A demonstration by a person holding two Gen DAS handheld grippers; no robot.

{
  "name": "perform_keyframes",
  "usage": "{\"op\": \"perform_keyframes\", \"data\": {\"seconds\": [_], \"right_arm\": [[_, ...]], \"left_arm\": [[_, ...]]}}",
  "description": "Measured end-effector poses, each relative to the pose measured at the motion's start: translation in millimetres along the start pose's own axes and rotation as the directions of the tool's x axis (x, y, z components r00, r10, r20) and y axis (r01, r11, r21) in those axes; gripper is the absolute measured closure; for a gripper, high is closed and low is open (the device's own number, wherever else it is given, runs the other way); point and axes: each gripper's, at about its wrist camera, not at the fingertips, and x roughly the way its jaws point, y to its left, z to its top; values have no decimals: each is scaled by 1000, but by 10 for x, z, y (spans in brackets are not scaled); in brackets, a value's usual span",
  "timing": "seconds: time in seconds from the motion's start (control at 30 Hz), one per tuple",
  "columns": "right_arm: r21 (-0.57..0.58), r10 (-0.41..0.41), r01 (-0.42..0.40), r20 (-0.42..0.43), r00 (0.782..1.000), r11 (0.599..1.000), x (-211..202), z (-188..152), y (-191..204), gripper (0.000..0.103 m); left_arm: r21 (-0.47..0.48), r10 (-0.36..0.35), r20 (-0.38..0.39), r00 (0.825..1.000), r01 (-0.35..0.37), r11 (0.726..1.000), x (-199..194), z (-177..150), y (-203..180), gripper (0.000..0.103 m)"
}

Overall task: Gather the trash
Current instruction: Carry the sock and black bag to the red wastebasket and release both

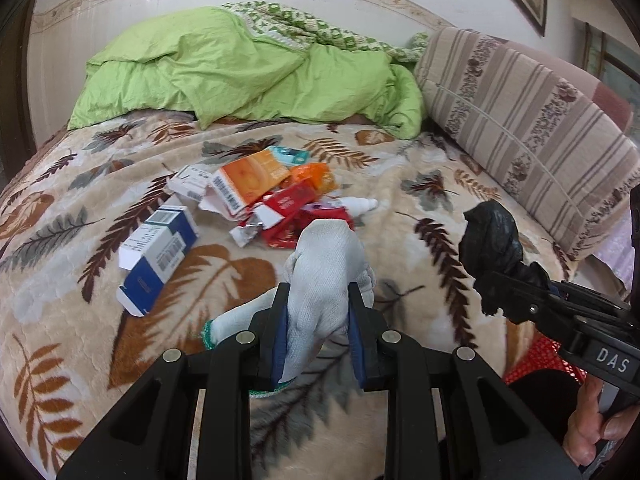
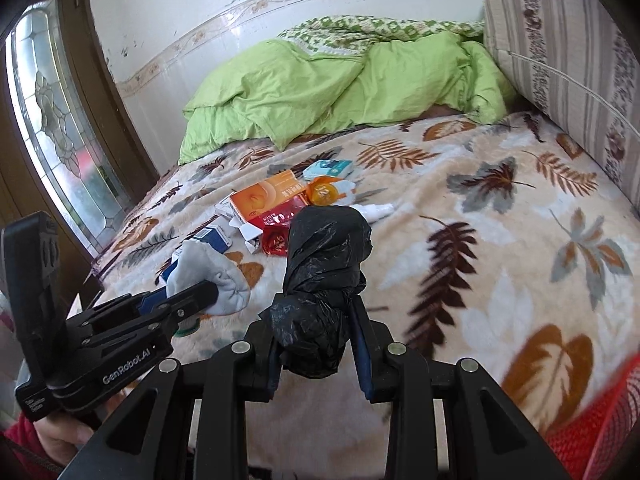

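Left tool [image 1: 320, 320] clamped on a white knit glove [image 1: 324, 276], blue pads pressing both sides of it, glove bunched and sticking up past the tips, green cuff edge hanging out at 8 o'clock of the tool. Right tool [image 2: 316, 332] clamped on a crumpled black plastic bag [image 2: 324, 264], bag wadded between the pads and bulging above them. Both tools held over the bed [image 1: 400, 184], which has a cream blanket with a brown and grey leaf print.

Trash pile [image 1: 272, 196] sits mid-bed, at 12 o'clock from the left tool and 11 o'clock from the right: orange box [image 1: 252, 180] on top, red packet [image 1: 292, 204] under it with torn foil, orange wrapper [image 1: 316, 178] beside, teal and white small box [image 1: 290, 156] behind, white box [image 1: 190, 182] at 9 o'clock of the pile, white tube [image 1: 360, 203] at 3 o'clock. Blue and white carton [image 1: 158, 256] lies apart from the pile, at 8 o'clock of it, flap open.

Green duvet [image 1: 240, 68] heaped at the far end of the bed, striped cushion [image 1: 532, 128] along the 3 o'clock side. Red mesh basket [image 2: 600, 428] at the near edge, 4 o'clock of the right tool, partly cut off. Person's hand [image 1: 592, 428] grips the right tool's handle.
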Motion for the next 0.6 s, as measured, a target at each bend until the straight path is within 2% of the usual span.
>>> {"op": "perform_keyframes", "data": {"seconds": [0.2,0.33,0.43,0.6], "right_arm": [[44,-3,1,42,999,999,-659,-96,-143,72],[69,-1,-6,100,995,998,-1131,-70,-181,72],[85,4,-17,156,988,996,-1460,20,-190,72],[89,-9,-16,268,963,996,-2083,132,-207,72]], "left_arm": [[55,-76,30,997,75,996,-301,22,-402,78],[86,-122,57,991,117,989,-578,102,-649,78],[117,-141,100,985,129,985,-856,212,-824,78],[146,-180,145,973,159,976,-1310,386,-1094,78]]}}
